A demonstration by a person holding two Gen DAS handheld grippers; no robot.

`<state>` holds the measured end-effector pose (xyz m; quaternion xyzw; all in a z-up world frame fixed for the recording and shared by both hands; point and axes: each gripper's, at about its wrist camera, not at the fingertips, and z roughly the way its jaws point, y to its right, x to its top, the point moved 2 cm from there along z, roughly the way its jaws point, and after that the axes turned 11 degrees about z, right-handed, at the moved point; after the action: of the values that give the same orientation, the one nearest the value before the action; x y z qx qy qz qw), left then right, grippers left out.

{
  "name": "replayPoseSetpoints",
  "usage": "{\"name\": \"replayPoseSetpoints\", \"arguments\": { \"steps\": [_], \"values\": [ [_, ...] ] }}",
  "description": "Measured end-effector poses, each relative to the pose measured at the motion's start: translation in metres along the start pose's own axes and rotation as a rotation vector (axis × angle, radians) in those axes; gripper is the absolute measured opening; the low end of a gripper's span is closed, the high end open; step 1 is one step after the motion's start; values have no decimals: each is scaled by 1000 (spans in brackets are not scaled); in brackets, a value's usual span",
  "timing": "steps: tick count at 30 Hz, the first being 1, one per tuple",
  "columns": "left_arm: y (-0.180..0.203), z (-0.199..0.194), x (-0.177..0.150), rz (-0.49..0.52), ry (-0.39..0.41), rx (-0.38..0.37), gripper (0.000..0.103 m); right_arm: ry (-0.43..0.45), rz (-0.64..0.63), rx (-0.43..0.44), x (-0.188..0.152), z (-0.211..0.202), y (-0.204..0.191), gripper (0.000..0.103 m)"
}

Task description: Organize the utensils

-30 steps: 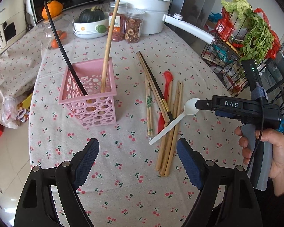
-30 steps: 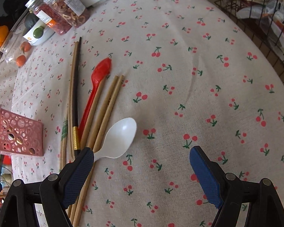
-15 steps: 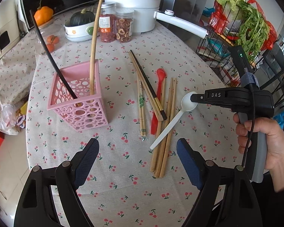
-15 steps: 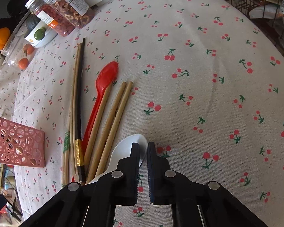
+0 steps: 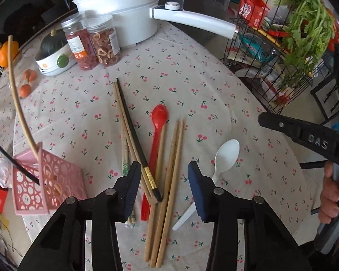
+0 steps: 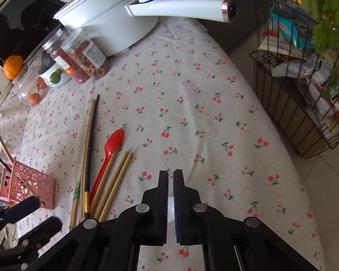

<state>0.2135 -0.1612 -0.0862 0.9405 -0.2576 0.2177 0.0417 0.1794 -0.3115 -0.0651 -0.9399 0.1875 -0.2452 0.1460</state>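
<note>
A white spoon (image 5: 226, 155) lies on the cherry-print cloth beside several wooden chopsticks (image 5: 169, 180), a black chopstick (image 5: 135, 135) and a red spoon (image 5: 157, 131). My left gripper (image 5: 162, 185) is open low over the chopstick pile. A pink perforated basket (image 5: 36, 187) at the left holds a wooden stick and a black stick. My right gripper (image 6: 170, 180) is shut with nothing in it and is raised above the cloth; it shows at the right in the left wrist view (image 5: 266, 118). A sliver of the white spoon (image 6: 170, 210) shows under its fingers.
A white pot with a long handle (image 5: 192, 20), two jars (image 5: 95, 43), a bowl with a squash (image 5: 54, 56) and oranges stand at the back. A black wire rack with greens (image 5: 282, 45) stands beyond the table's right edge.
My right gripper shut beside the white spoon, then rose without it; the spoon stays on the cloth. My left gripper moved forward and down over the chopsticks and narrowed.
</note>
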Motion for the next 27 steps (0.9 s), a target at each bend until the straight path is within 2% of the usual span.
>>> {"name": "replayPoseSetpoints", "arguments": {
  "steps": [2,7,9,11,19,24,27],
  "values": [
    [-5,19,14,-16,-28,9,36,-19,20,16,3,2,7,5],
    [-16,58,40,-41,-74,27,34,-98,68,48,1,12,22,11],
    [-18,69,48,-47,-83,33,33,-112,104,45,2,15,29,19],
    [-18,79,54,-48,-88,41,32,-124,146,54,4,18,35,37],
    [-17,108,66,-49,-139,58,31,-133,181,67,6,19,40,43],
    [-20,109,69,-90,-126,43,28,-138,188,42,5,21,42,44],
    [-22,94,64,-86,-77,46,28,-147,172,34,3,23,39,44]
  ]
}}
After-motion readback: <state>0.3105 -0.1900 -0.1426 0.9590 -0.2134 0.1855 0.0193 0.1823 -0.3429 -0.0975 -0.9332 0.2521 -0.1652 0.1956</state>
